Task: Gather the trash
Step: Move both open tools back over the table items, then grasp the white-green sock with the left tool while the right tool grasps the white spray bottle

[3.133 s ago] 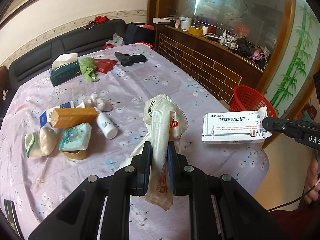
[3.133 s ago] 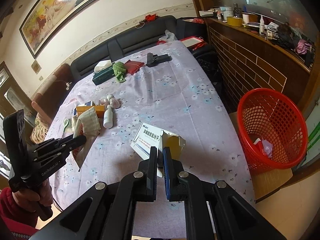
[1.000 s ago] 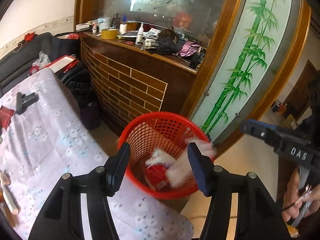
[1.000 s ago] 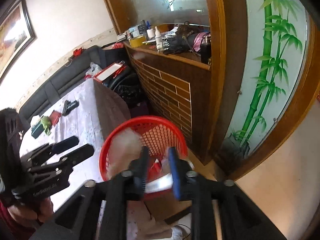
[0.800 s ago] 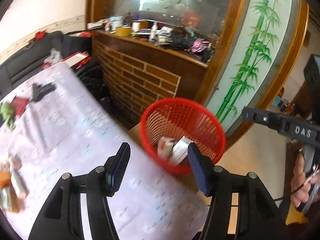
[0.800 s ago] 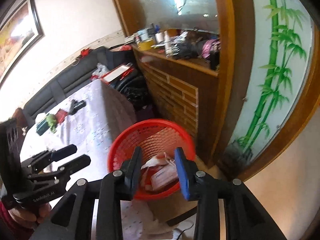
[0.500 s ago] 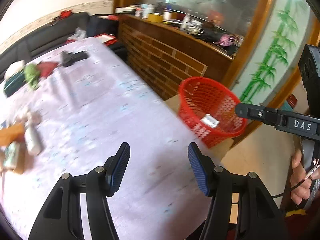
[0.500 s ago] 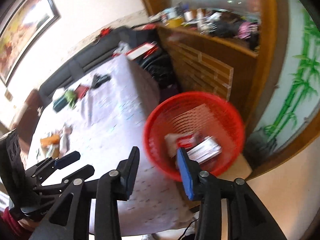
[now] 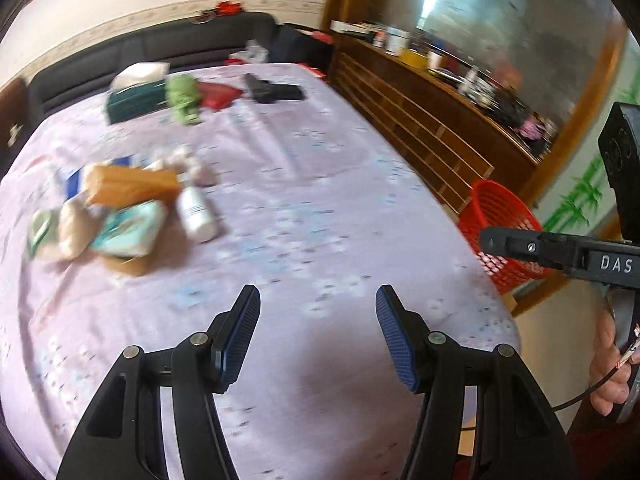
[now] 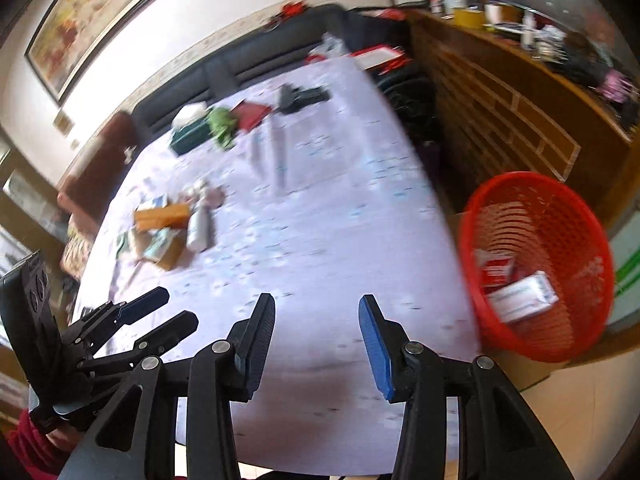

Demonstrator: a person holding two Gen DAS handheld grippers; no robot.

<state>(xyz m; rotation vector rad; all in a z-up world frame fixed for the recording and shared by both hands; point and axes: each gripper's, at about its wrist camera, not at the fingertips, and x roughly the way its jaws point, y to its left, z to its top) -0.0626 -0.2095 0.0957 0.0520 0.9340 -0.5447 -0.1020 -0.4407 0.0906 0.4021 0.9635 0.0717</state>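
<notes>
We see the left gripper (image 9: 318,330) spread wide and empty above the table (image 9: 320,208); the right gripper (image 10: 317,338) likewise gapes with nothing between its pads. Motion blur smears the pile of packets (image 9: 120,212) at far left, labels unreadable. The red basket (image 10: 560,216) beside the table's edge holds a white box (image 10: 522,296), its print illegible.
</notes>
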